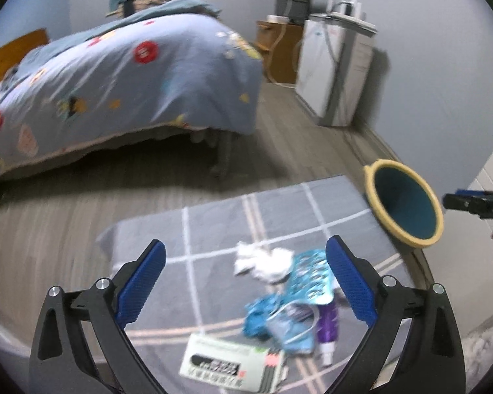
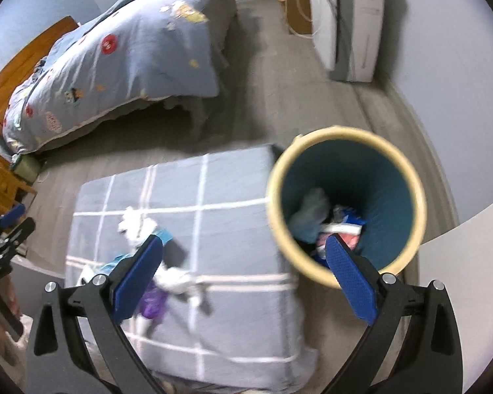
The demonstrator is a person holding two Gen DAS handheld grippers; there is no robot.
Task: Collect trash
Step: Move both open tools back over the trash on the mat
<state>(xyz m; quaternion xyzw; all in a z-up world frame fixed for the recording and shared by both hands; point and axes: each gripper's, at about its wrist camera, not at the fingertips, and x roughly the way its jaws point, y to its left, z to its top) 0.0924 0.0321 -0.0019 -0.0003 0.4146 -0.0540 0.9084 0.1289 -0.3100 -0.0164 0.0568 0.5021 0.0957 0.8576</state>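
A loose heap of trash lies on the grey cloth-covered surface with white grid lines (image 1: 213, 229): a crumpled white tissue (image 1: 263, 262), a shiny teal patterned wrapper (image 1: 312, 272), a purple tube (image 1: 327, 325) and a white printed carton (image 1: 233, 359), all touching or overlapping near its front edge. The left gripper (image 1: 245, 282) hangs above the heap, fingers spread wide and holding nothing. The right gripper (image 2: 245, 271), likewise spread and unloaded, straddles the surface's right edge and the cream-rimmed teal bin (image 2: 345, 203) just beside it, which already holds scraps; bare floor separates the surface from the quilted bed (image 1: 115, 82).
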